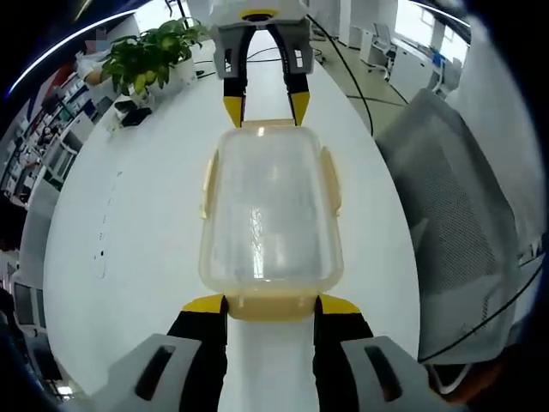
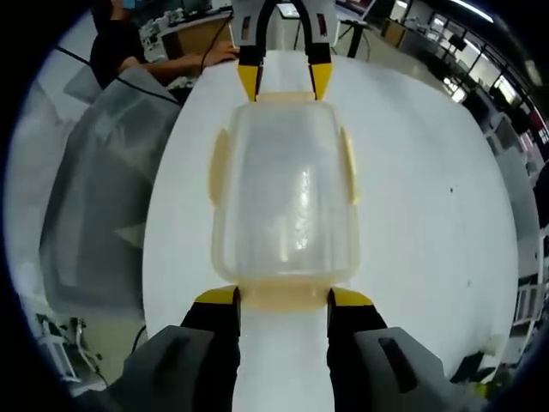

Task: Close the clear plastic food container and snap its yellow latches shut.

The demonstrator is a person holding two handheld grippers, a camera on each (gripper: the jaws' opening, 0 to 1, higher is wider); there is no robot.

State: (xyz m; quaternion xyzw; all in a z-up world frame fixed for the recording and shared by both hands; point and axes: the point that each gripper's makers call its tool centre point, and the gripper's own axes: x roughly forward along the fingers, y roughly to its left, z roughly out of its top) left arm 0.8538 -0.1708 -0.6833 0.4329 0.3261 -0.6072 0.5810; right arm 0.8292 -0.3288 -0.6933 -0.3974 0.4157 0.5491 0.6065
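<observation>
Yellow-tipped black jaws of the left gripper (image 1: 272, 302) are seen rising from the bottom of the left gripper view, spread wide and set against either side of the near end latch (image 1: 273, 305) of a clear plastic food container (image 1: 270, 210). Whether that latch is actually squeezed cannot be told. The container is shown at the centre of the frame, lying lengthwise on a white table (image 1: 129, 232), its lid seated on top and pale yellow latches (image 1: 207, 185) visible along both long sides. At the top centre of the frame the right gripper (image 1: 265, 106) is seen facing the camera, its jaws likewise parted and its yellow tips placed at the container's far end. A potted green plant (image 1: 153, 53) is pictured at the upper left, and a grey mesh chair back (image 1: 459, 202) at the right.

In the right gripper view the same scene is given from the opposite end: the right gripper (image 2: 283, 297) is held open at the bottom centre, flanking the container's (image 2: 285, 193) near latch (image 2: 284, 296), while the left gripper (image 2: 284, 81) is seen at the top centre. A person's arm (image 2: 184, 62) is rested on the table at the upper left, and a grey chair (image 2: 103, 184) is seen at the left.
</observation>
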